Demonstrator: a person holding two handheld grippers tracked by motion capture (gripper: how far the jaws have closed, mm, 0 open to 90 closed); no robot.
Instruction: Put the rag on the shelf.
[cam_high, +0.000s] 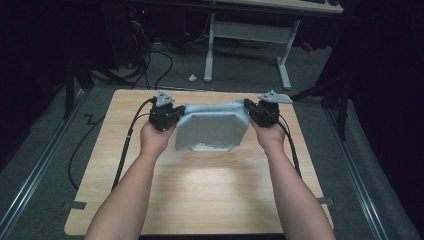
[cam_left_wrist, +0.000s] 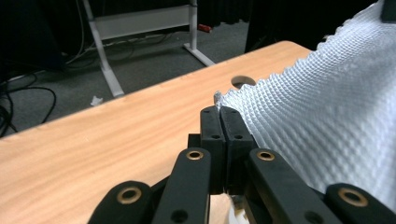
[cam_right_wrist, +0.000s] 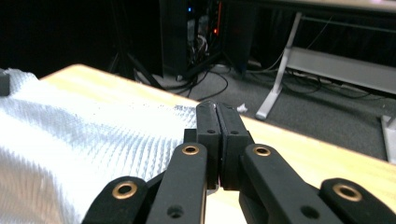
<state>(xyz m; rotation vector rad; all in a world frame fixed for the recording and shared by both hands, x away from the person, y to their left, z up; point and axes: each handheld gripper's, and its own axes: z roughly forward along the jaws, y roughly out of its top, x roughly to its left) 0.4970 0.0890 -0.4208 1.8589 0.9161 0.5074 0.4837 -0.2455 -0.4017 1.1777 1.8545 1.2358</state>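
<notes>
Cloth, pale, waffle-textured: stretched between the two tools above the wooden surface, its body hanging toward the person. Left tool pinched tight on one upper corner; right tool likewise on the opposite corner. Step judged: spreading or folding, with cloth aloft. Next move calls for both tools travelling together, keeping tension even.

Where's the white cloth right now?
In the high view, the white cloth hangs stretched between the left hand-held gripper and right hand-held gripper, above the table's far half.
</notes>
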